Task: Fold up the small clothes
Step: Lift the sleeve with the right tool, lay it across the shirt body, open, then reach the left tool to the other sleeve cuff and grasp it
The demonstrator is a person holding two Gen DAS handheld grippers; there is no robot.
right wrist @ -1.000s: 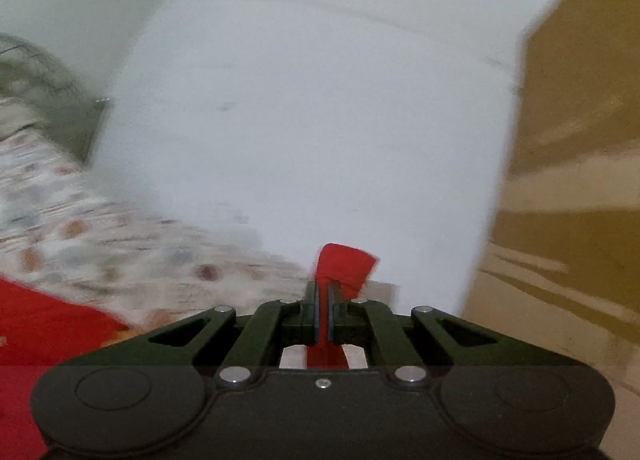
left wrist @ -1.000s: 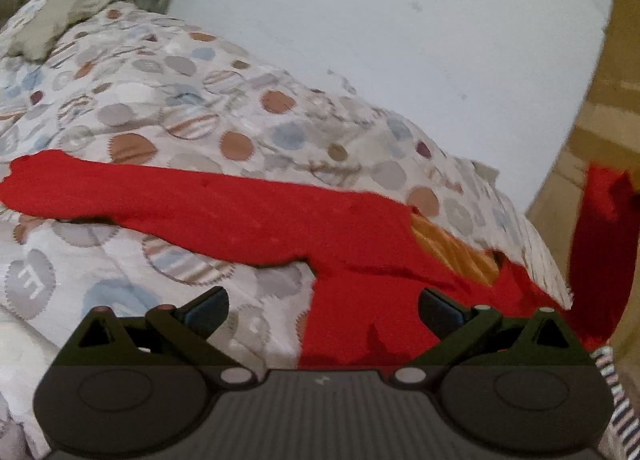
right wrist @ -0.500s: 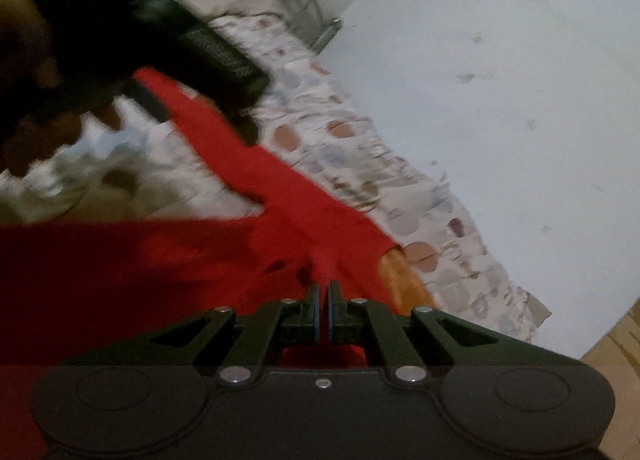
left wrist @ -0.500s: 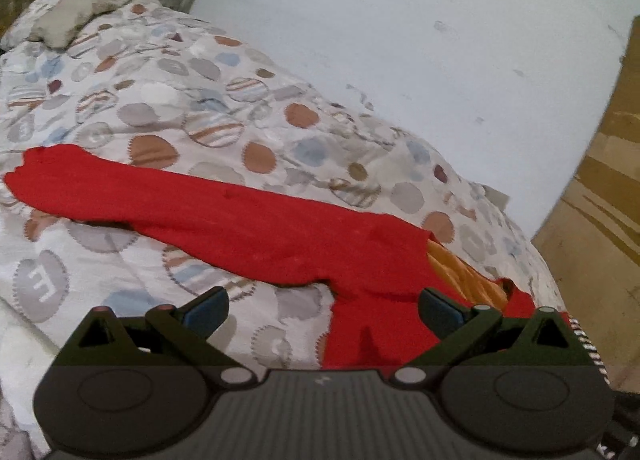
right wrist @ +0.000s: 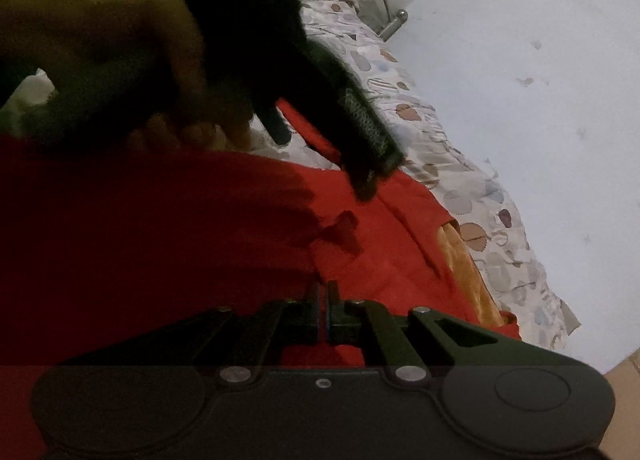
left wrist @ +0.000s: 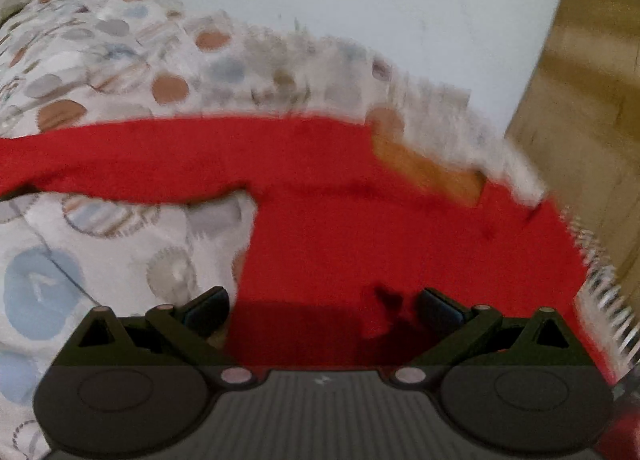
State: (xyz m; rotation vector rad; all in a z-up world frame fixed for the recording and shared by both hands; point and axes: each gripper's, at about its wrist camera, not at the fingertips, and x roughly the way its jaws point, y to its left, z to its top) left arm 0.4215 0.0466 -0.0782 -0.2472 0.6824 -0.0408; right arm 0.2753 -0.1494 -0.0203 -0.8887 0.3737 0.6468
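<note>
A red knit garment with an orange lining at its neck lies spread on the bed's white quilt printed with brown, grey and blue discs. One long sleeve runs out flat to the left of the garment's body. The left gripper hovers just above the garment's near body, fingers wide apart, nothing between them. The right gripper, over the same garment, has a narrow gap; its jaws are opening, red cloth directly behind them. A hand carries the left gripper above the garment.
</note>
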